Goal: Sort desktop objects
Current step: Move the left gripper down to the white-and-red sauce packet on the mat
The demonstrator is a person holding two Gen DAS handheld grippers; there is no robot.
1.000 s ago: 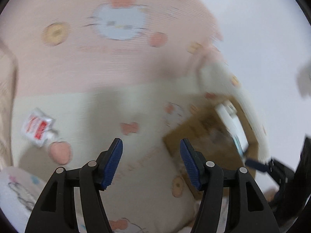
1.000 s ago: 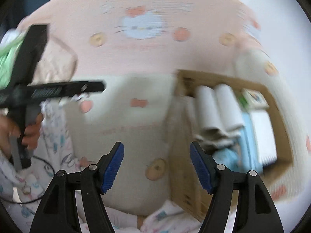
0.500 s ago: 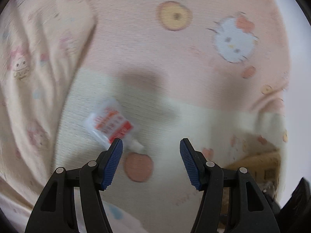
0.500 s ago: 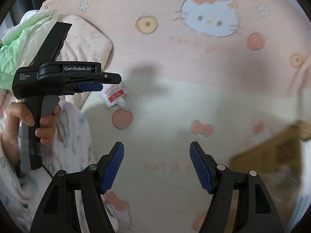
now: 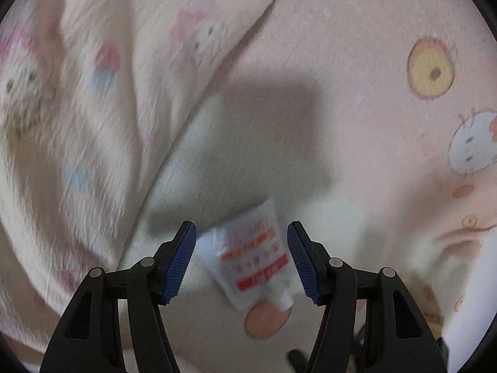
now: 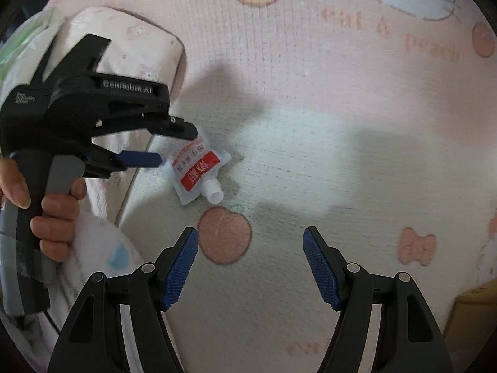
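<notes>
A small white spouted pouch (image 5: 251,255) with a red band and orange print lies flat on a pink and cream cartoon-print bed sheet (image 5: 341,62), its cap end pointing toward five o'clock in the left wrist view, just above a printed peach (image 5: 267,320). The left gripper (image 5: 241,261) hangs over the pouch with its jaws wide apart: the blue pads (image 5: 178,261) stand on either side of the pouch, not pressing it, and blur hides whether either one touches it. In the right wrist view the same gripper reaches in from nine o'clock, a hand (image 6: 46,214) wrapped around its grey handle, one blue finger ending at the pouch's upper left edge. A fluffy patterned blanket (image 5: 77,124) is bunched at nine to eleven o'clock beside the pouch. The right gripper (image 6: 251,267) is also spread open with nothing between its pads, above bare sheet near six o'clock, the pouch well up toward ten o'clock from it. A brown cardboard edge (image 6: 472,310) shows at four o'clock.
</notes>
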